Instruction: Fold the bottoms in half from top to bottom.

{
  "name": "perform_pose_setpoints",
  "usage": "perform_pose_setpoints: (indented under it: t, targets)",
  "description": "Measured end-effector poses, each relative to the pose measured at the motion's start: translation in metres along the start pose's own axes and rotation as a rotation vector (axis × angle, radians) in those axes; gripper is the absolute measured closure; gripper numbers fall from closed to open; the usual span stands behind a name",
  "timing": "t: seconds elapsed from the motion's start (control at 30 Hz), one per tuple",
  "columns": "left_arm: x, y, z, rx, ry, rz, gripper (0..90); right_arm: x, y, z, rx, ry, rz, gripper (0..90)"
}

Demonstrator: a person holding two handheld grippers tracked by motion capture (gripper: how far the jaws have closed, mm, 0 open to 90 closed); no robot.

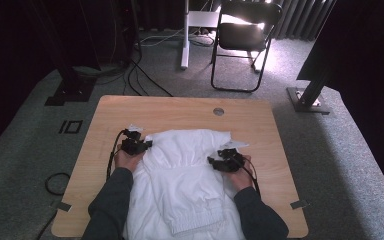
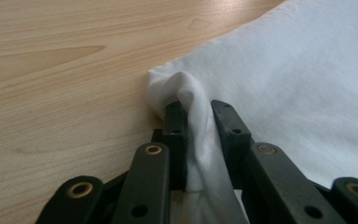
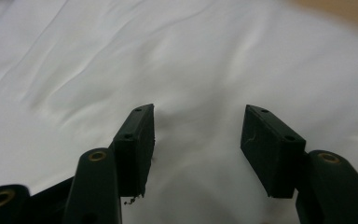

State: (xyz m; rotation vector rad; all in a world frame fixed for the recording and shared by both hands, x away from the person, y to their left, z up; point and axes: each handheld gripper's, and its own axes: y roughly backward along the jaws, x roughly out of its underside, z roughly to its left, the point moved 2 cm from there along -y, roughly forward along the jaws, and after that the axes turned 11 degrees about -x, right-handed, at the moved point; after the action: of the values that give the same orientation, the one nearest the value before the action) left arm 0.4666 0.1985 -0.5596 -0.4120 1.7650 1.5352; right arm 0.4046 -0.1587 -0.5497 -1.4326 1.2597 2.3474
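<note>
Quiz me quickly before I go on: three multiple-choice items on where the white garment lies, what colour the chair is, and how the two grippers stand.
1. Where does the white garment lie?
A. On the wooden table
B. On the carpet
C. Over the chair

2. What colour is the folding chair behind the table?
A. Red
B. White
C. Black

3. How do the grippers stand?
A. Both open
B. Left gripper shut on the garment, right gripper open
C. Both shut on the garment

Answers: 1 A, the garment is spread across the tabletop. 2 C, its frame and seat are black. 3 B, a pinched fold sits between the left jaws, while the right jaws stand apart above the fabric.
</note>
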Motion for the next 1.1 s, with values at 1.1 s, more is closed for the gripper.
perform_pose_setpoints:
  t: [1.1]
  targets:
    - [-0.002,-0.002,0.002,0.014,0.011,0.003,77.7,-0.039,-0.044,-0.09,0.166,-0.175,0.077,34.8]
